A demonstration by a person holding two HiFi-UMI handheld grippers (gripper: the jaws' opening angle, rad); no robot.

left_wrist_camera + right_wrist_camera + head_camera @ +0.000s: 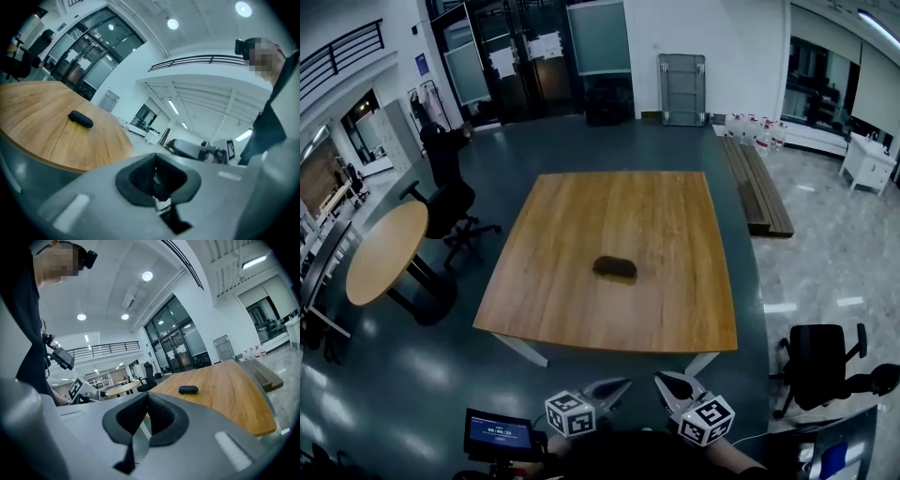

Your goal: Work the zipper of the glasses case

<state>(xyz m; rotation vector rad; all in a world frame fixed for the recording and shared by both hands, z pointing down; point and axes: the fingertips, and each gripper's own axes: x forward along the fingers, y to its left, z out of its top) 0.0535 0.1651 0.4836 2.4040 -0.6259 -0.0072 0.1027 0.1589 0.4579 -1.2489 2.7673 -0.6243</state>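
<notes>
A dark glasses case (pixel 614 267) lies near the middle of the big wooden desk (pixel 581 309). The left gripper (pixel 607 389) and the right gripper (pixel 673 387) are both closed tight and hold nothing, well apart from the case.

No word or number can be read for certain in any view. In the head view, a small screen (pixel 499 434) at the lower left shows a row of pale digits too small to make out. A blue sign (pixel 422 64) on the wall at the upper left and white sheets (pixel 546 44) on the glass doors at the top are too blurred to read. At the bottom edge, the left cube (pixel 570 413) on the left gripper (pixel 623 383) and the right cube (pixel 706 420) on the right gripper (pixel 662 378) carry only black-and-white square markers, no letters.
</notes>
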